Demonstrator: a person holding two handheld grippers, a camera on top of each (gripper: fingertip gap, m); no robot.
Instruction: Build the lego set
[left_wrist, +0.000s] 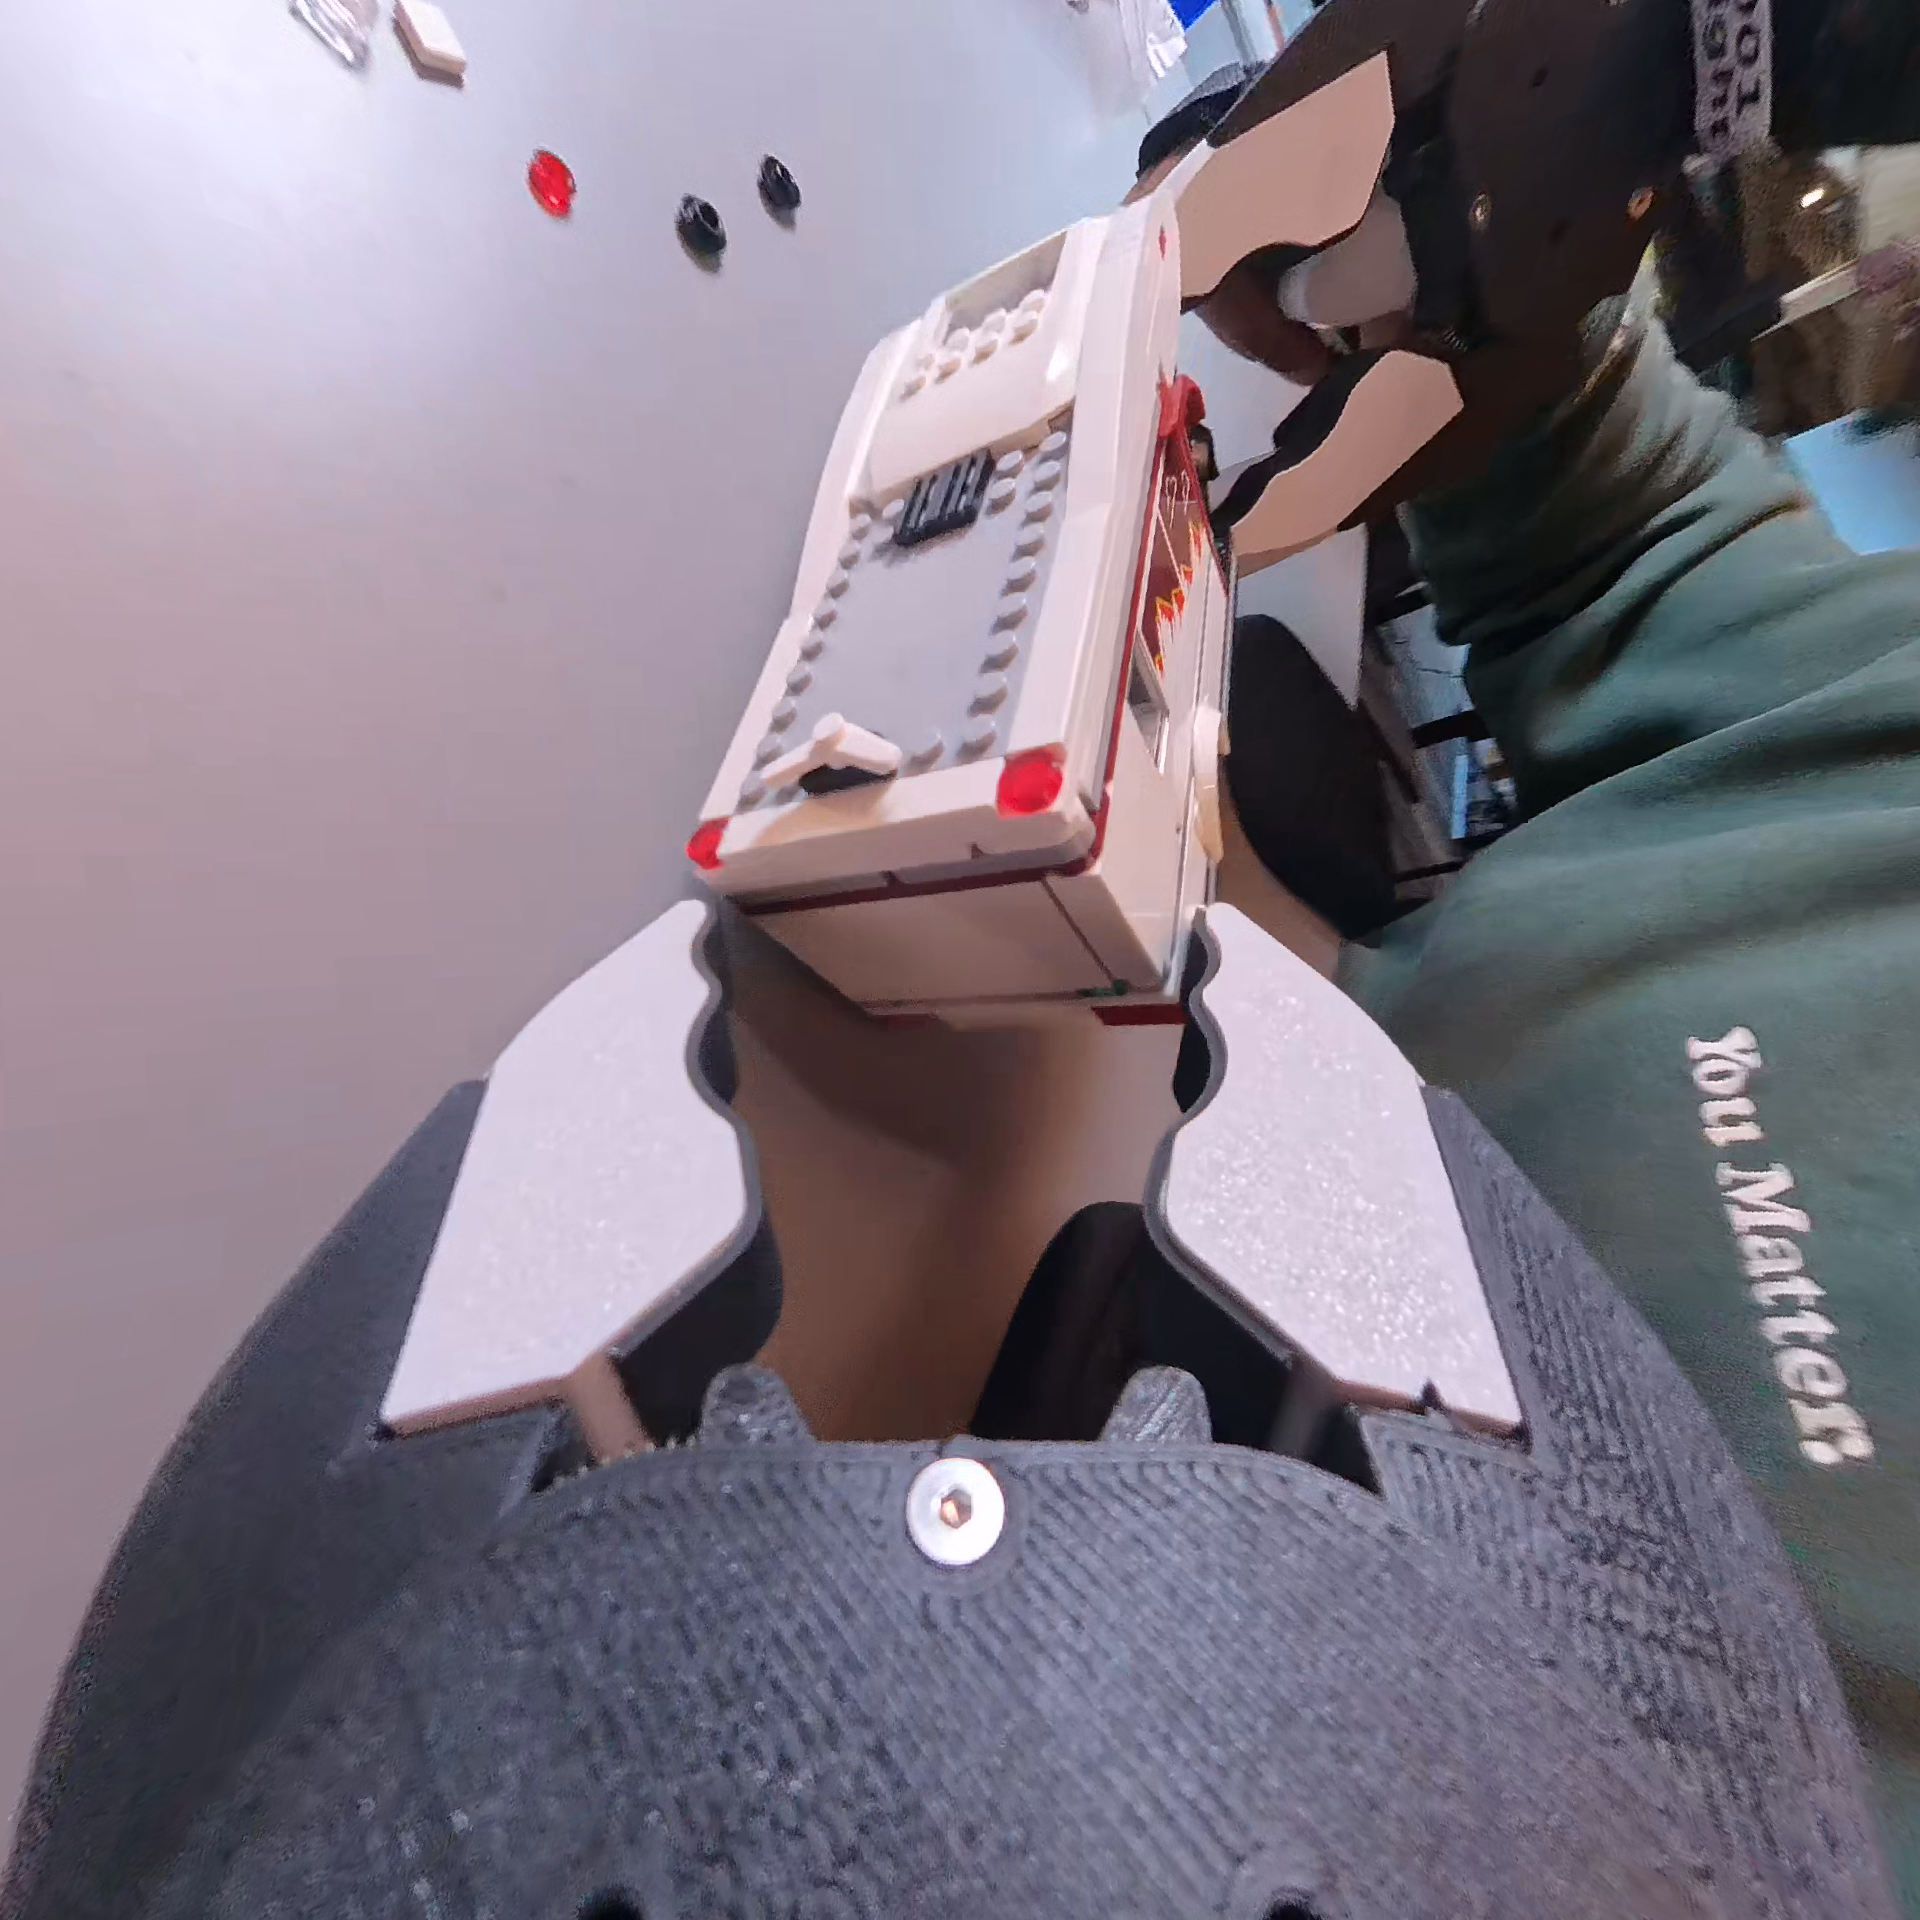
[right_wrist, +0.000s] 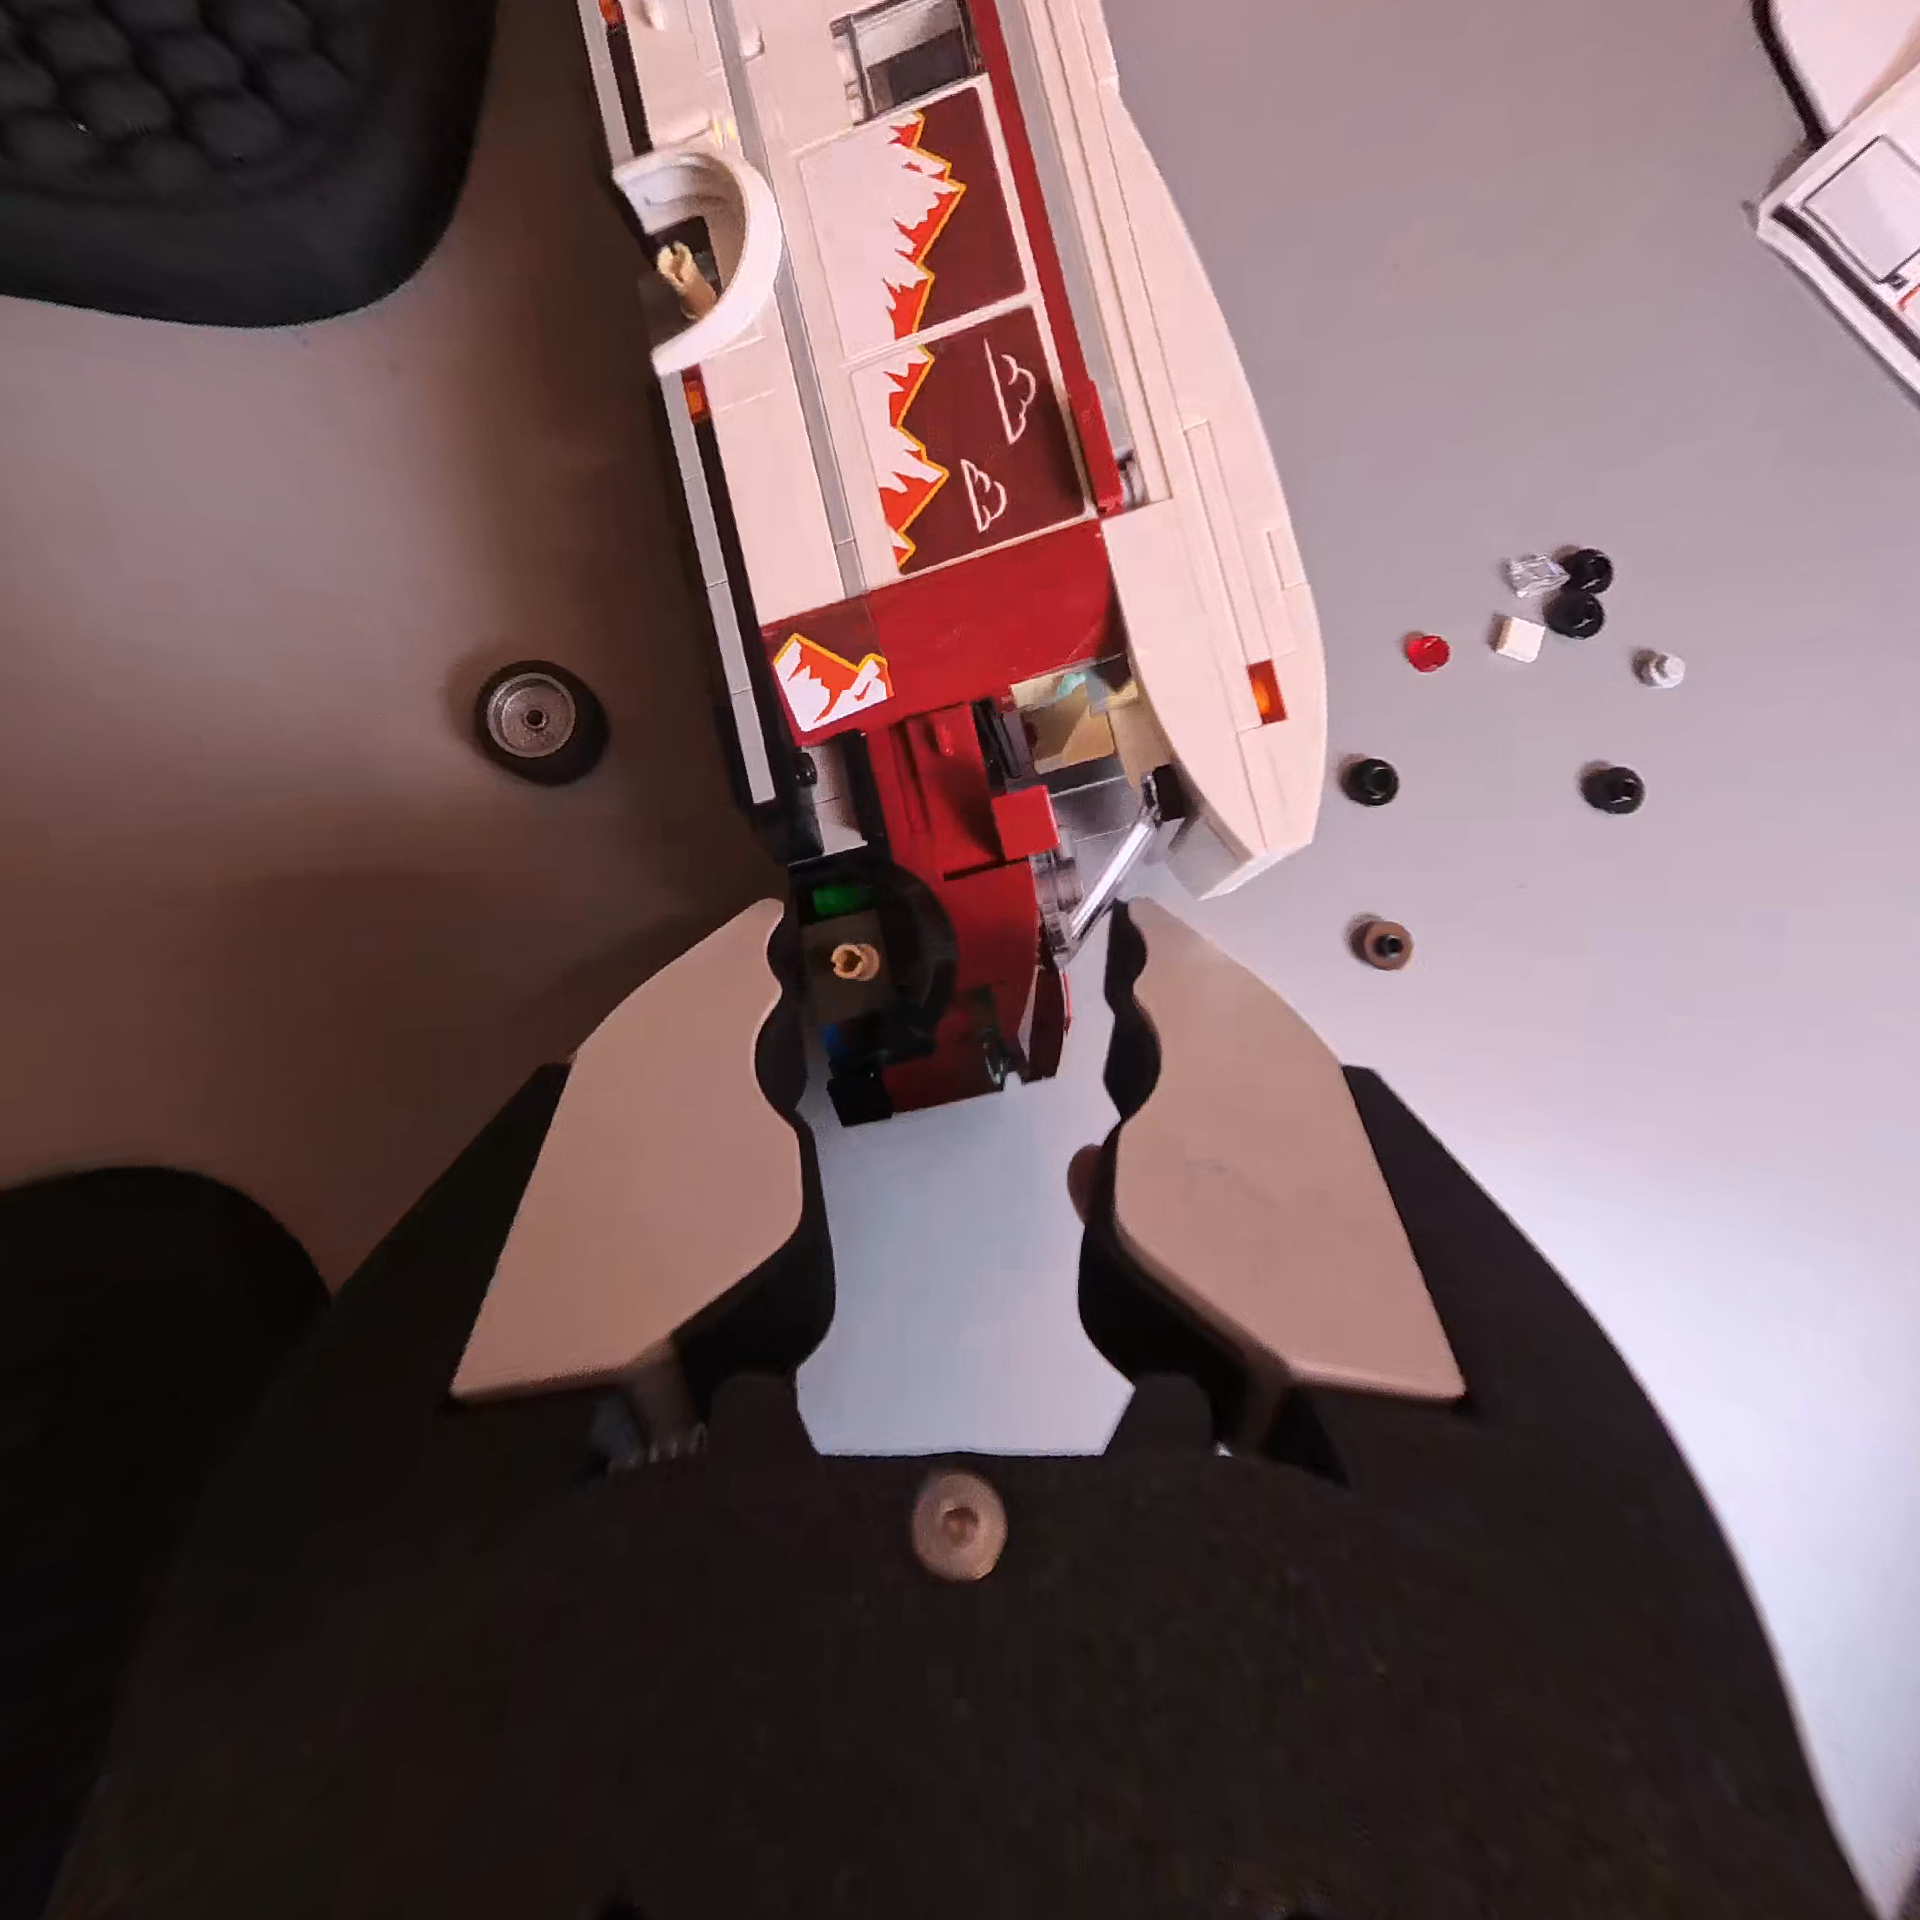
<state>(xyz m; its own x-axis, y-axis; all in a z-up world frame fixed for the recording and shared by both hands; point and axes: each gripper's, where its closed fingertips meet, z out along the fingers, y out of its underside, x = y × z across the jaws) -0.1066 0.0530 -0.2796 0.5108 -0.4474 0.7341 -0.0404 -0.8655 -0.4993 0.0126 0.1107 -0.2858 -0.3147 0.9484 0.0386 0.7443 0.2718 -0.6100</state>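
Both grippers stand at opposite ends of a white and dark-red brick-built toy camper van (right_wrist: 935, 468), held tilted above the pale grey table (left_wrist: 312, 520). Left gripper (left_wrist: 951, 935) is spread wide; its right finger (left_wrist: 1210, 956) touches the van's rear corner, the other stands clear. Right gripper (right_wrist: 951, 935) brackets the red nose without a clear squeeze. Light and stiff, the model probably sheds parts; solid walls look safest. Loose black and red round studs (right_wrist: 1507, 675) lie beyond.
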